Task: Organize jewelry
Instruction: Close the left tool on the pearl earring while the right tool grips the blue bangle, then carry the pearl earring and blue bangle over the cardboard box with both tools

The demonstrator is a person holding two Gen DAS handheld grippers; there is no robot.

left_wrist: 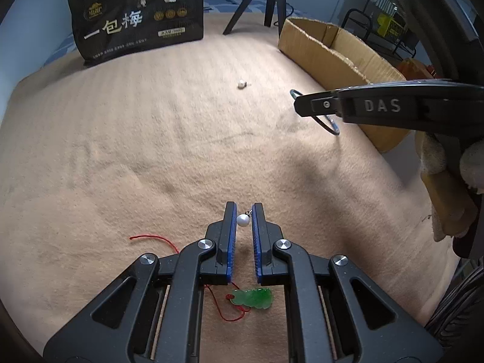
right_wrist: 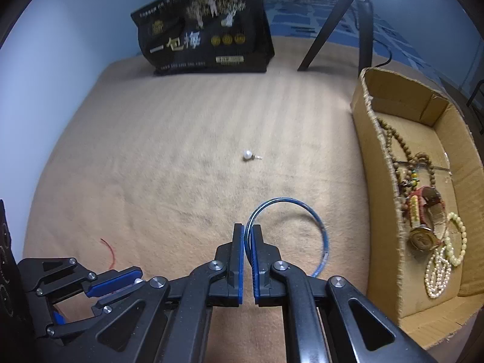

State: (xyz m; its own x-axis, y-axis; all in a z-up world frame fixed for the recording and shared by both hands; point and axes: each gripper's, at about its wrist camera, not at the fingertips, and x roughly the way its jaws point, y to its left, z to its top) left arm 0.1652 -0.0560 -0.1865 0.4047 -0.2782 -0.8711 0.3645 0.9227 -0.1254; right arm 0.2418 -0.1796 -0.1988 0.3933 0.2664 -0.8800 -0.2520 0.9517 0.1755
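Note:
My left gripper is shut on a white pearl earring near its fingertips, above the tan blanket. A green jade pendant on a red cord lies under that gripper. A second pearl earring lies farther out on the blanket; it also shows in the right wrist view. My right gripper is shut on a thin blue bangle, held over the blanket left of the cardboard box. The left gripper shows at the lower left of the right wrist view.
The cardboard box at the right holds wooden beads, a watch and pearl bracelets. A black printed bag stands at the back. Tripod legs stand behind the blanket.

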